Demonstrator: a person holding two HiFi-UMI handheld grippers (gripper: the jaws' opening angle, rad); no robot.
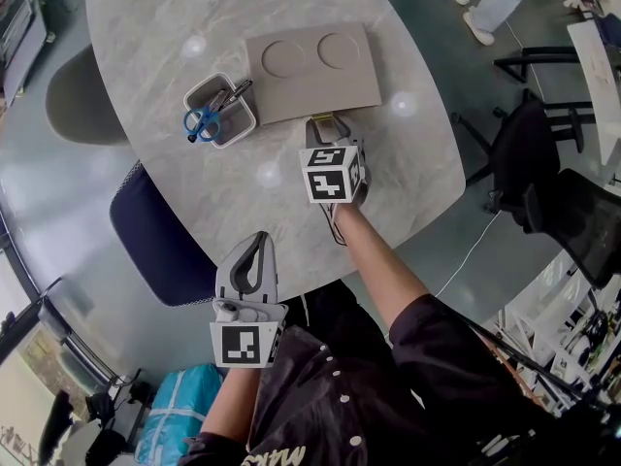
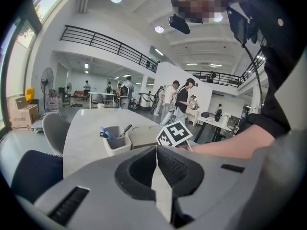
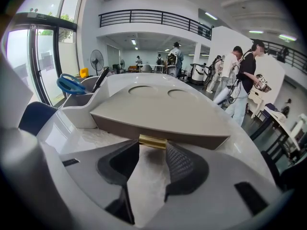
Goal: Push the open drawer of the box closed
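Note:
A flat taupe box (image 1: 310, 71) with two round recesses in its lid lies on the marble table (image 1: 175, 27). Its drawer front looks flush with the box, and a small gold handle (image 1: 330, 118) sticks out toward me. My right gripper (image 1: 330, 130) is open, with the gold handle (image 3: 153, 141) right at its tips (image 3: 152, 148) against the box (image 3: 163, 109). I cannot tell whether the pads press on it. My left gripper (image 1: 259, 237) hangs off the table's near edge, shut and empty (image 2: 156, 149), far from the box (image 2: 144, 137).
A white pen holder (image 1: 199, 90) with blue scissors (image 1: 201, 121) and a pen stands left of the box. A dark blue chair (image 1: 160, 241) and a grey chair (image 1: 82, 100) sit at the table's left, black chairs (image 1: 543, 163) to the right. People stand in the background.

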